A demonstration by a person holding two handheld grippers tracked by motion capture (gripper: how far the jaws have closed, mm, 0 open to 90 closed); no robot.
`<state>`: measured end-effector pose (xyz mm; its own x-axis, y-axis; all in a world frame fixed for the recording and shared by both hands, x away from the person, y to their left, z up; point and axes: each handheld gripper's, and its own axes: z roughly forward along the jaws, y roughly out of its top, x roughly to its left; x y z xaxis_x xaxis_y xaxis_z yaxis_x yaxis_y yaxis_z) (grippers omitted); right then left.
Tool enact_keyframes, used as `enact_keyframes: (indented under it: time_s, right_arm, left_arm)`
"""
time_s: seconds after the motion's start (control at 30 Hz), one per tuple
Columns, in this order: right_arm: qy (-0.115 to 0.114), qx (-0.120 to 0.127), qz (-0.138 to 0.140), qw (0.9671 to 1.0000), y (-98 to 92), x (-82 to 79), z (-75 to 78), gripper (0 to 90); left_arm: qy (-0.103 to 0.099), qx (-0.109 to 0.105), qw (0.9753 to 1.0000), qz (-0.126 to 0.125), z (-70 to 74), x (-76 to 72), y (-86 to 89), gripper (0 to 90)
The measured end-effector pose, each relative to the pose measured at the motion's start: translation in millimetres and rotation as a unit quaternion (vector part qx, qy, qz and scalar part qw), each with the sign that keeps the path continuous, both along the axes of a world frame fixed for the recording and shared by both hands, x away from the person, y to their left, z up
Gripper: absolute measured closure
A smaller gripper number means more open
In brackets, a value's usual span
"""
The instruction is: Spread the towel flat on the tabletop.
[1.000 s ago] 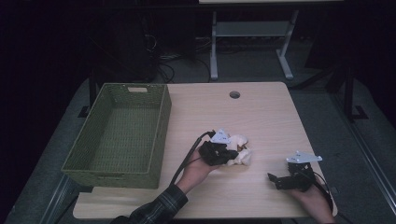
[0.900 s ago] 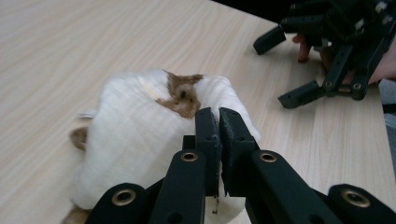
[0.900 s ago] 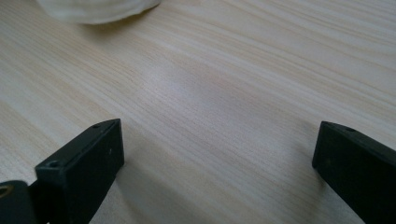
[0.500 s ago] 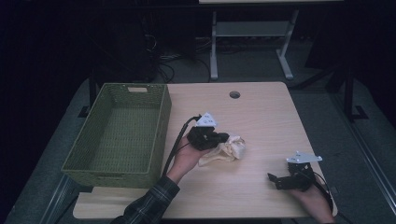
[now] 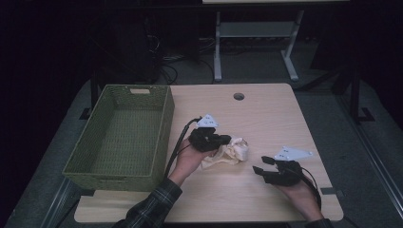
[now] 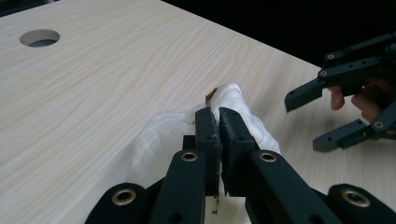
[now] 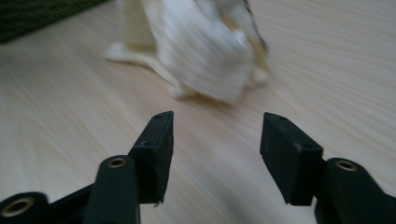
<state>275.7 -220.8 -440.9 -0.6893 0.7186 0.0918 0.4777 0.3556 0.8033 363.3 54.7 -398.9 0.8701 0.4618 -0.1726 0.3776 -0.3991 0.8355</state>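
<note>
High view shows the left gripper (image 5: pixel 223 141) with fingers clamped on a cream cloth (image 5: pixel 230 153), while the right gripper (image 5: pixel 260 170) has its fingers apart just beside it.

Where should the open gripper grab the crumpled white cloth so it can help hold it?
Probably the bunched, rounded end of the white cloth, the end nearest the right gripper. That gripper is open and points at the bulge across bare table, so it can come straight in from its side. The left gripper is shut on the cloth's other part, so the bulge is free.
</note>
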Motion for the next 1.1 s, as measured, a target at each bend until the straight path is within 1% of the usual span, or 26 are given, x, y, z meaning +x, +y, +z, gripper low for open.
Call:
enact_keyframes:
  time_s: [0.03,0.17,0.2,0.23,0.3,0.37,0.43,0.47,0.53,0.57,0.63,0.67,0.77,0.8,0.83,0.97,1.0,1.03,1.1]
  right_arm:
    - [0.003,0.006,0.004,1.0,5.1,1.4,2.4,49.4]
    - [-0.006,0.024,0.027,0.9993,20.2,9.9,11.6,56.0]
    - [-0.009,0.03,0.033,0.999,27.5,14.0,14.9,58.8]
    - [-0.009,0.03,0.033,0.999,27.5,14.0,14.9,58.8]
    - [-0.014,0.027,0.039,0.9988,35.2,18.5,16.9,60.6]
    - [-0.018,0.024,0.038,0.9988,41.7,23.6,16.7,64.3]
    - [-0.017,0.014,0.037,0.9991,46.2,28.3,14.7,71.0]
    - [-0.013,0.015,0.036,0.9992,48.0,30.3,13.5,76.4]
    - [-0.013,0.012,0.035,0.9992,48.3,32.8,11.6,84.8]
    - [-0.007,0.016,0.033,0.9993,46.4,33.5,10.4,88.1]
    - [-0.009,0.015,0.033,0.9993,44.7,34.0,9.7,88.3]
    - [-0.005,0.016,0.03,0.9994,43.4,33.6,9.8,88.6]
    - [-0.009,0.022,0.031,0.9992,38.0,33.4,10.8,88.8]
    - [-0.007,0.023,0.03,0.9993,36.4,32.4,12.0,88.9]
    - [-0.012,0.026,0.03,0.9991,32.6,31.6,13.7,88.9]
    - [-0.012,0.03,0.028,0.9991,28.7,30.7,16.3,89.2]
    - [-0.014,0.029,0.029,0.9991,28.0,30.8,16.4,89.2]
    - [-0.016,0.027,0.026,0.9992,26.1,30.9,17.0,89.3]
    - [-0.014,0.027,0.023,0.9993,25.3,30.7,17.2,89.3]
  left_arm:
    - [-0.001,0.004,1.0,-0.003,-0.5,-0.2,-0.3,86.4]
    - [0.003,0.005,1.0,-0.008,-3.0,-0.7,-1.6,86.4]
    - [0.003,0.006,0.9999,-0.009,-3.3,-0.9,-2.1,86.4]
    - [0.002,0.008,0.9999,-0.01,-3.4,-1.0,-2.3,86.4]
    - [0.002,0.008,0.9999,-0.013,-3.5,-1.5,-3.2,86.4]
    - [0.002,0.007,0.9999,-0.013,-3.6,-2.2,-3.6,86.5]
    - [0.004,0.007,0.9999,-0.013,-3.5,-2.7,-3.5,86.4]
    - [0.003,0.007,0.9999,-0.013,-3.6,-2.6,-3.1,86.4]
    - [0.005,0.006,0.9999,-0.012,-3.7,-2.4,-2.3,86.4]
    - [0.006,0.005,0.9999,-0.012,-3.8,-1.9,-1.6,86.4]
    - [0.007,0.002,0.9999,-0.011,-3.7,-2.1,-1.6,86.4]
    - [0.006,0.005,0.9999,-0.012,-3.4,-2.1,-1.2,86.4]
    - [0.008,0.001,0.9999,-0.012,-2.4,-2.3,-0.3,86.3]
    - [0.008,-0.001,0.9999,-0.013,-1.9,-2.6,-0.3,86.2]
    - [0.008,-0.001,0.9999,-0.013,-1.6,-2.7,-0.3,86.2]
    - [0.004,-0.001,0.9999,-0.013,-0.1,-2.8,0.3,86.1]
    - [0.004,-0.003,0.9999,-0.01,0.4,-2.9,0.6,86.2]
    - [-0.002,0.001,1.0,-0.007,1.4,-2.3,2.5,87.1]
    - [-0.005,0.001,1.0,0.002,3.1,-1.0,6.4,87.3]
